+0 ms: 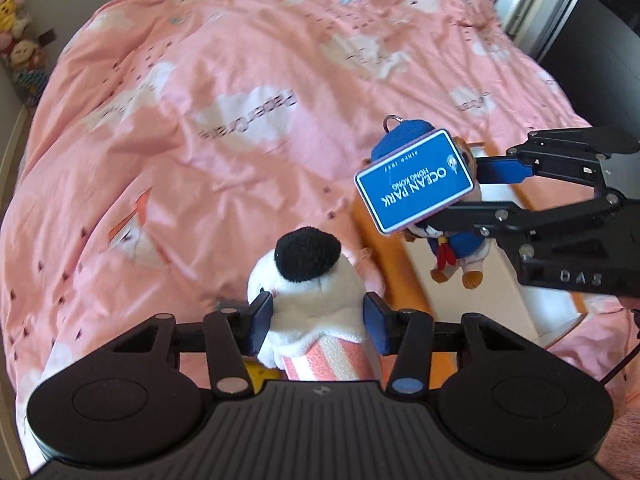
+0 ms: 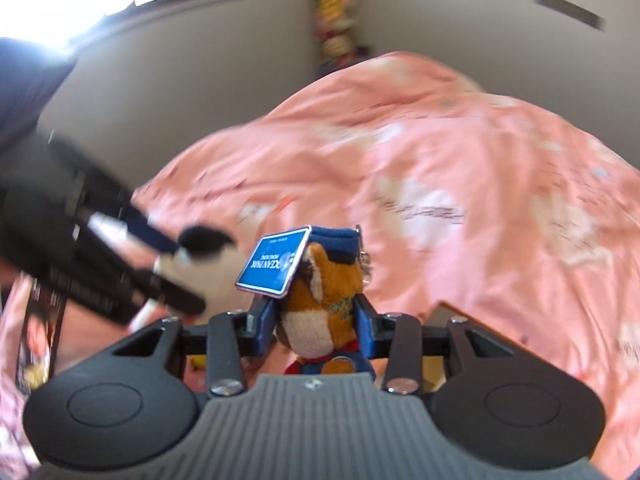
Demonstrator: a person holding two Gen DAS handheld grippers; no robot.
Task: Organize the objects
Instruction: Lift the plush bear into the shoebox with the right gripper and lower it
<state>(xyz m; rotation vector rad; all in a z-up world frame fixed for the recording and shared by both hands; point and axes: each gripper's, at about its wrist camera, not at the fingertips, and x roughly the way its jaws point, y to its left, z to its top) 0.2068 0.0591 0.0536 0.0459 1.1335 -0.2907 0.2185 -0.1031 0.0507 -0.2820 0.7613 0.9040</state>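
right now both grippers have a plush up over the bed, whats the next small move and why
Probably lower the right gripper toward the box under it. Its brown plush, tag attached, hangs right over the box in the left wrist view, while the left gripper holds the white plush over the duvet beside it. The box's inside is mostly hidden, so go slowly.

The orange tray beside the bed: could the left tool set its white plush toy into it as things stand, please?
Probably not directly. The right tool, shut on the fox plush, hangs over the orange tray, blocking the way for the left tool and its white plush toy.
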